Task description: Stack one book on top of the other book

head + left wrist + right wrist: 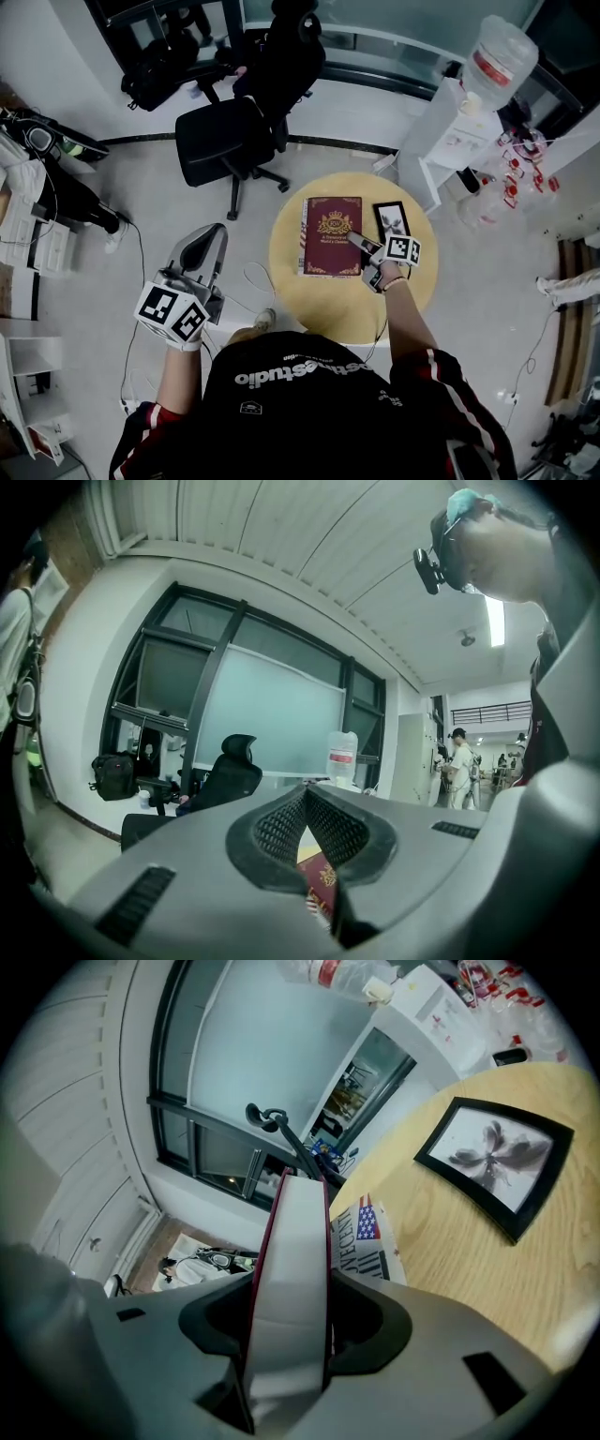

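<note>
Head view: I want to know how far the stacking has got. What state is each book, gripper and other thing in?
red book: clamped at its page edge, over the flag-printed book.
flag-printed book: flat on the table, mostly covered.
right gripper: shut on the red book.
left gripper: shut, empty, off the table.
framed picture: flat on the table, apart from the books.
office chair: upright, unoccupied.

table (323, 307): pale matt wood | red book (330, 234): smooth cover, paper page edge
</note>
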{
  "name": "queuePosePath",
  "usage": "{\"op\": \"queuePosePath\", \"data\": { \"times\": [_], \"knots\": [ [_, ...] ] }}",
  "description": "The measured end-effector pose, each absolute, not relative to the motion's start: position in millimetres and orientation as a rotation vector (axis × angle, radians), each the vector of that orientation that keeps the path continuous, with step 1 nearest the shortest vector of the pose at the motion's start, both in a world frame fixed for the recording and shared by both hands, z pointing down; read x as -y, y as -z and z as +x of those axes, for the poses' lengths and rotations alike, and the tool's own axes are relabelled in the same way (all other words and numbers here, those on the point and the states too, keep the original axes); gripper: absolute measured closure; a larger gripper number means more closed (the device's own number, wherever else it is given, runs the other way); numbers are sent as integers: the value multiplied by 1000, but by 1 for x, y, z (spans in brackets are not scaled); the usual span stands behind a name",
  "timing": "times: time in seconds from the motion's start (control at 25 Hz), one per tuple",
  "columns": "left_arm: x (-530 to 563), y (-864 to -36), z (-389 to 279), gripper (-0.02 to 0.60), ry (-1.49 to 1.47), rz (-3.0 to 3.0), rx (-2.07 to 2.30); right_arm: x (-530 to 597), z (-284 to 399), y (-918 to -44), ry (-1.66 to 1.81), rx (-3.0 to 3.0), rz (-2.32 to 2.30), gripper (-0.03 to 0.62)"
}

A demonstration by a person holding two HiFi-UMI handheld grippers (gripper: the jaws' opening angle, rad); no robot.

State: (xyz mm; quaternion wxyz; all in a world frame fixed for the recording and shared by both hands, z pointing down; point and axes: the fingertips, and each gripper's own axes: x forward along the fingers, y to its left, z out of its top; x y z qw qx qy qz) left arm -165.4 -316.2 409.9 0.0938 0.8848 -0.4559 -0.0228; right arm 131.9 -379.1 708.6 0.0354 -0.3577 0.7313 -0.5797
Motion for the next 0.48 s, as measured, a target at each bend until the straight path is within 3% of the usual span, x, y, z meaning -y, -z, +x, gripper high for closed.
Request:
{"op": "queuePosePath", "data": {
  "times": [0.48],
  "knots": [
    [323,-415,-180,566,32,2560,1425,392,125,-741,1867,-2210,-1107,349]
  ]
}}
